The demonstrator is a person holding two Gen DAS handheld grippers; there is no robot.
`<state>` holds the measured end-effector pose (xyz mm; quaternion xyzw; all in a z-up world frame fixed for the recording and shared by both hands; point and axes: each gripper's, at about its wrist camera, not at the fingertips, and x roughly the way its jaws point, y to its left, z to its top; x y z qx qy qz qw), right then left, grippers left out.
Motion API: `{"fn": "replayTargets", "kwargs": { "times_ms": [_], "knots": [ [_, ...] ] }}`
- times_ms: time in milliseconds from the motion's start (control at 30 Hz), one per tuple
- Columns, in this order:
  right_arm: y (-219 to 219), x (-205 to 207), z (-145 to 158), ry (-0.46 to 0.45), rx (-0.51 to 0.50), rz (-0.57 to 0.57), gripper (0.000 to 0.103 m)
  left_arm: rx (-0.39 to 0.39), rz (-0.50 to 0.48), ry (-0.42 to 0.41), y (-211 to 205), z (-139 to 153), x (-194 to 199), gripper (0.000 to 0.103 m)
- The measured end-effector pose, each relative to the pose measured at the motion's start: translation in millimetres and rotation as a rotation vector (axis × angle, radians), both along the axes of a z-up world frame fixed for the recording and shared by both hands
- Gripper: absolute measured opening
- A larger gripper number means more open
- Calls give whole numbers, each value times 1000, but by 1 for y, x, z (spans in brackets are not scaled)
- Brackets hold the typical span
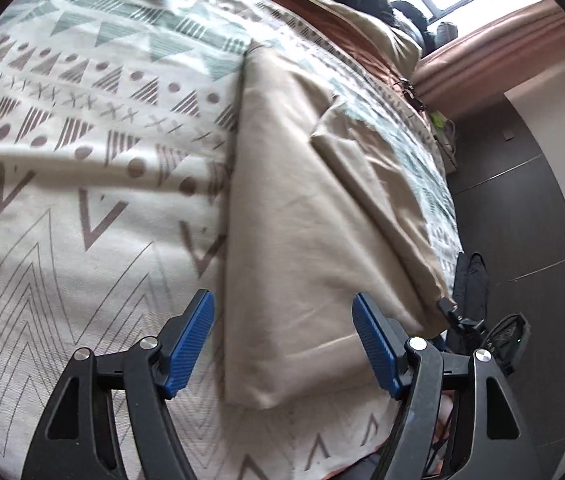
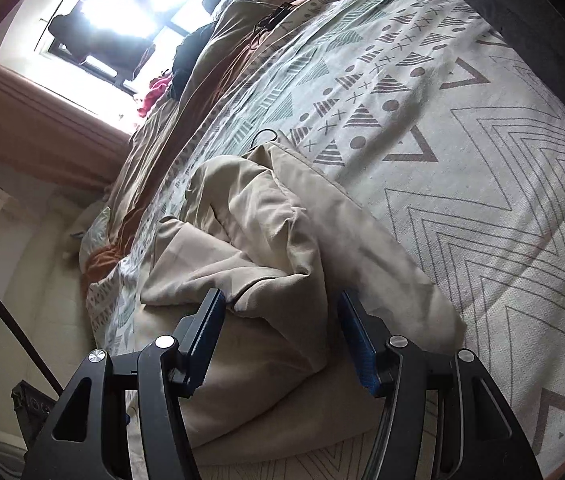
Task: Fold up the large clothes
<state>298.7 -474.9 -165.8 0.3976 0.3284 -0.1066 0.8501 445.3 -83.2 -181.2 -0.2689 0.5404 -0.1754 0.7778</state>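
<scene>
A large beige garment (image 1: 302, 208) lies folded lengthwise on a patterned bedspread (image 1: 82, 140). In the left wrist view my left gripper (image 1: 282, 320) is open, its blue pads (image 1: 190, 340) straddling the garment's near end just above it. In the right wrist view the same beige garment (image 2: 274, 248) is bunched and wrinkled at this end. My right gripper (image 2: 280, 320) is open, its pads (image 2: 356, 344) on either side of a raised fold of the cloth, holding nothing.
The patterned bedspread (image 2: 462, 140) covers the bed. An orange-brown blanket (image 2: 186, 120) and dark clothes (image 2: 194, 48) lie at the far end by the window (image 2: 114, 12). Dark floor (image 1: 522, 220) and a black bag (image 1: 470, 280) lie beside the bed.
</scene>
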Motion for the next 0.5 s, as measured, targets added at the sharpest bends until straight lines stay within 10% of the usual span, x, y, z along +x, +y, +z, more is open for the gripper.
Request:
{"fn": "replayTargets", "kwargs": {
  "times_ms": [67, 233, 500],
  "knots": [
    [-3, 4, 3, 2, -17, -13, 56, -9, 6, 24, 5, -12, 0, 72],
    [-12, 0, 8, -39, -26, -44, 15, -17, -15, 41, 0, -25, 2, 72],
    [-6, -36, 2, -86, 29, -63, 9, 32, -57, 36, -17, -28, -7, 60]
  ]
}}
